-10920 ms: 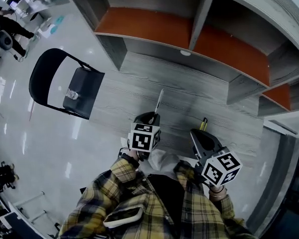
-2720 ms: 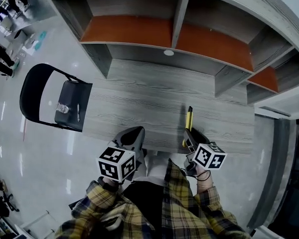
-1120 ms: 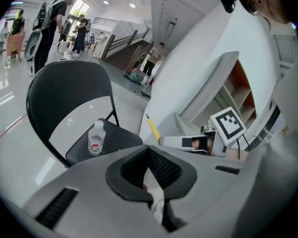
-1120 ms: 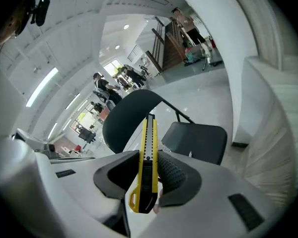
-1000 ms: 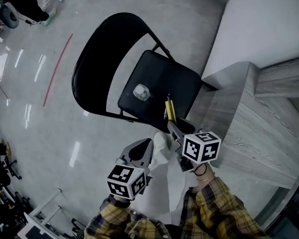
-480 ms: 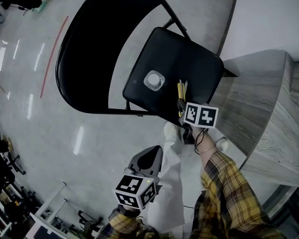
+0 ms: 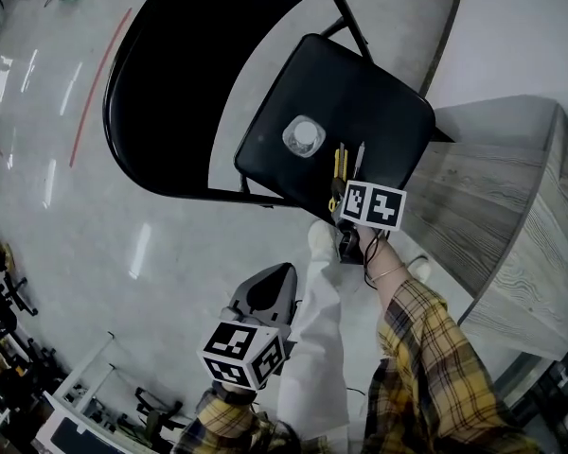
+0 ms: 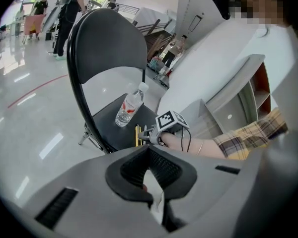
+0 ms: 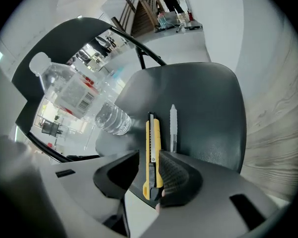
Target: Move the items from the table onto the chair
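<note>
A black folding chair's seat (image 7: 369,83) bears an upright clear water bottle (image 7: 304,136) and a grey pen (image 7: 359,159). My right gripper (image 7: 337,197) is shut on a yellow utility knife (image 7: 339,164), held low over the seat's near edge, just left of the pen. In the right gripper view the knife (image 9: 153,148) runs between the jaws of that gripper (image 9: 150,168), beside the pen (image 9: 173,125) and near the bottle (image 9: 84,100). My left gripper (image 7: 280,274) hangs shut and empty below the chair, over the floor; its closed jaws (image 8: 149,151) face the chair.
The chair's curved black backrest (image 7: 142,102) rises left of the seat. A grey wood-grain table (image 7: 521,216) stands right of the chair, with a white panel (image 7: 521,26) behind it. The person's white trouser leg (image 7: 312,348) is below the seat. Glossy floor (image 7: 95,253) lies left.
The right gripper has come down with the knife to the seat, next to the pen. The left gripper has dropped lower and away from the chair.
</note>
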A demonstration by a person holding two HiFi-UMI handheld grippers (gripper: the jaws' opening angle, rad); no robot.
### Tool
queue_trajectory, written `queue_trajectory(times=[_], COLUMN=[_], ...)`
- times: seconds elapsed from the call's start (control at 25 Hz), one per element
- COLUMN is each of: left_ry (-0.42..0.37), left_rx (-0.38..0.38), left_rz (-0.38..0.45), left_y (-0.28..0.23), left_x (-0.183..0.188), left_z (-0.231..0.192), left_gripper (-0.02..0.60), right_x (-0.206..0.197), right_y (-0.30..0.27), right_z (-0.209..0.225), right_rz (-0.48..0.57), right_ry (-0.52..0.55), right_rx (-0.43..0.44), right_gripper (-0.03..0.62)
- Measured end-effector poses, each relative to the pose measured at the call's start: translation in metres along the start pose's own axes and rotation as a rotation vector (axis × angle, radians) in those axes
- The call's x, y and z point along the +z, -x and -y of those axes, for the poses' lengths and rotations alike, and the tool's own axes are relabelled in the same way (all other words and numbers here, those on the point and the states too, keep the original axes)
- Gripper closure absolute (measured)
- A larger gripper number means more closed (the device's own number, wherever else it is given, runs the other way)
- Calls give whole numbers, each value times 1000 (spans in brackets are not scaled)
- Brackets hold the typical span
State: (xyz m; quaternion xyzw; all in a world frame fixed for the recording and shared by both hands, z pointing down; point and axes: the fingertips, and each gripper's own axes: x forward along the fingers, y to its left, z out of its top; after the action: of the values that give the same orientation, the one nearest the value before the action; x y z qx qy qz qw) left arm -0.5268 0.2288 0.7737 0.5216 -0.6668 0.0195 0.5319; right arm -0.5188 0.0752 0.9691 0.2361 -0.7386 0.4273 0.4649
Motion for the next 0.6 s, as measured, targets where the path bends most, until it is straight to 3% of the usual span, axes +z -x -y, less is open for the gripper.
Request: queue_trajectory(times=[0.2, 0.36, 0.6], left_ry=[-33, -50, -168], left_rx=[-20, -35, -89], left_rz=[37, 76, 182], left_y=[2, 30, 88], left_x=[24, 51, 111], left_z=[11, 54, 123], left_gripper=[578, 578, 578], right_x=[9, 6, 27], right_y=[42, 115, 249], right_z=[-22, -58, -139], right_rz=[42, 67, 184], right_ry=[-1, 14, 91], right_rx=[79, 172, 445], right_gripper=[467, 467, 467])
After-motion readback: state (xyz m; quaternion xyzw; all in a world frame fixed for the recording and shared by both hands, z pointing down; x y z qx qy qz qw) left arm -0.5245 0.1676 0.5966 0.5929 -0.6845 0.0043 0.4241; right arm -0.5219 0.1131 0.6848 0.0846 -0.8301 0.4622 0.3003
